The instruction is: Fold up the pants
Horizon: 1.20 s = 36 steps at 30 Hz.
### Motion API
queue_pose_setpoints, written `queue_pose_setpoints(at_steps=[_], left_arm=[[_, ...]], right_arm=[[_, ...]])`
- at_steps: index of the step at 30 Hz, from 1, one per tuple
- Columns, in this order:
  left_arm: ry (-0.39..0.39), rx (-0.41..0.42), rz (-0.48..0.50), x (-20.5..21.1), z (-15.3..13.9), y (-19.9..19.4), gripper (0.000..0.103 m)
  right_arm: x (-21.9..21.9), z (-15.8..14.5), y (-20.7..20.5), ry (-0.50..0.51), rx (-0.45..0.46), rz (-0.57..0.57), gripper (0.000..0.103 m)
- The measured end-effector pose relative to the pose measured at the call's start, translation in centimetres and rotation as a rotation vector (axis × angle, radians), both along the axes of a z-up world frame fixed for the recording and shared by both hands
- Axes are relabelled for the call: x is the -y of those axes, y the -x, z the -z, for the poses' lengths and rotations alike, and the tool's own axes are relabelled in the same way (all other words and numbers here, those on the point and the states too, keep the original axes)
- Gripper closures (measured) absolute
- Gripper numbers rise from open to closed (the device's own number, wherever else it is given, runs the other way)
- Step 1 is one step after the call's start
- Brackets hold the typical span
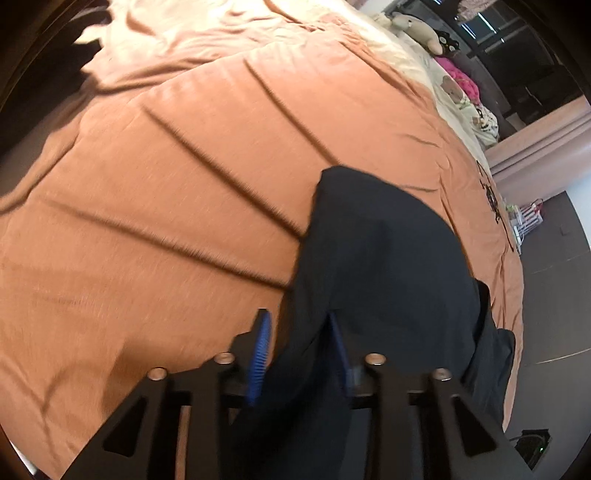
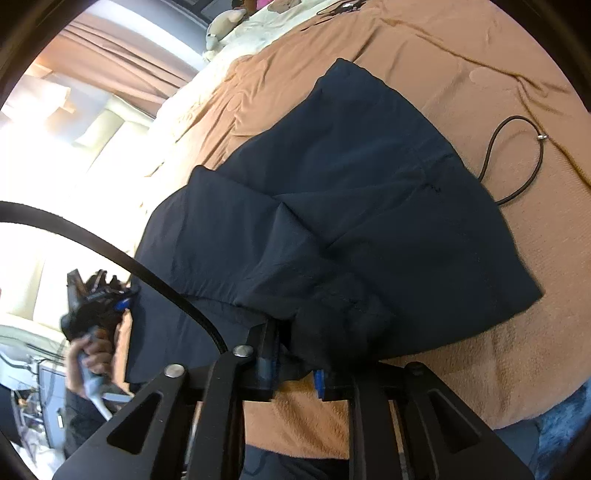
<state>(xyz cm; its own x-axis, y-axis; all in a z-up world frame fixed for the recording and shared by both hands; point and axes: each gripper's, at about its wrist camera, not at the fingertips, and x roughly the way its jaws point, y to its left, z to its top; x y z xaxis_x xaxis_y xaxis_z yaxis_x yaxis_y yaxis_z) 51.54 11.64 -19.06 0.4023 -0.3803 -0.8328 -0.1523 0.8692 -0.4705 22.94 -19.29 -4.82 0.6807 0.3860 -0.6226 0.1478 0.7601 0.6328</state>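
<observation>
Dark navy pants [image 2: 351, 184] lie partly folded on an orange bedspread [image 2: 443, 55]. In the left wrist view one end of the pants [image 1: 388, 258] runs down between the blue pads of my left gripper [image 1: 297, 321]. The jaws stand apart and the left pad [image 1: 261, 354] is clear of the cloth. The right wrist view shows that same left gripper [image 2: 123, 301] at the pants' left edge, with a hand [image 2: 92, 350] on its handle. My right gripper [image 2: 295, 365] sits at the near edge. A bunched fold covers its tips, and its pads stand apart.
A thin black cord loop [image 2: 517, 158] lies on the bedspread [image 1: 166, 203] right of the pants. Plush toys [image 1: 417, 29] and patterned pillows [image 1: 454, 92] sit at the head of the bed. A pink curtain [image 1: 535, 147] and dark floor [image 1: 554, 295] border the bed's right side.
</observation>
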Motion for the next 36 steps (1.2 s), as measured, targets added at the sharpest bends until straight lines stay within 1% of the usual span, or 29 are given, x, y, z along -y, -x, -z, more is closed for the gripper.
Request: queue_pose_setpoints(at_steps=[1, 2, 3, 4, 6, 10, 13, 14, 16, 18, 21, 25, 30, 33, 36], left_arm=[[-0.001, -0.001, -0.005, -0.1, 0.1, 0.5, 0.063], [-0.005, -0.001, -0.007, -0.1, 0.1, 0.9, 0.063], [-0.008, 0.001, -0.008, -0.2, 0.0, 1.4, 0.063], [-0.010, 0.003, -0.009, -0.3, 0.0, 1.9, 0.062], [-0.012, 0.005, -0.012, -0.6, -0.1, 2.7, 0.062], [-0.023, 0.020, -0.029, -1.0, -0.7, 4.3, 0.061], [-0.030, 0.033, -0.037, -1.2, -1.1, 5.6, 0.051], [-0.035, 0.042, -0.038, -1.2, -1.4, 6.2, 0.049], [-0.043, 0.051, -0.041, -1.1, -1.7, 7.0, 0.049], [-0.044, 0.057, -0.043, -1.0, -2.0, 7.8, 0.049], [-0.028, 0.081, -0.044, -1.0, -2.5, 9.1, 0.049], [0.002, 0.101, -0.064, -1.4, -2.6, 10.3, 0.048], [0.011, 0.077, -0.068, -1.3, -1.3, 11.4, 0.048], [0.000, 0.075, -0.079, -1.5, -0.7, 12.5, 0.048], [0.009, 0.065, -0.099, -2.2, 0.0, 13.3, 0.048]], right_arm=[[0.7, 0.0, -0.1, -0.009, 0.005, -0.013, 0.076], [1.2, -0.1, 0.0, -0.010, 0.008, -0.019, 0.071], [1.6, -0.1, 0.0, -0.007, 0.011, -0.025, 0.058], [2.0, -0.2, 0.1, 0.003, 0.017, -0.031, 0.048], [2.5, -0.6, 0.3, 0.017, 0.036, -0.051, 0.043], [2.8, -0.8, 0.0, 0.040, 0.047, -0.097, 0.041], [3.0, -1.2, -0.3, 0.050, 0.056, -0.122, 0.038], [2.9, -1.1, -0.3, 0.051, 0.061, -0.128, 0.038], [3.2, -1.3, -0.2, 0.060, 0.068, -0.134, 0.037], [3.3, -1.5, -1.0, 0.067, 0.076, -0.131, 0.037], [4.6, -1.3, -0.7, 0.052, 0.091, -0.115, 0.037], [6.9, -1.4, -0.6, 0.066, 0.101, -0.085, 0.037], [8.7, -1.7, 0.0, 0.070, 0.121, -0.030, 0.037], [10.1, -1.5, -0.4, 0.062, 0.122, 0.021, 0.037], [11.1, -1.4, -1.5, 0.080, 0.110, 0.042, 0.037]])
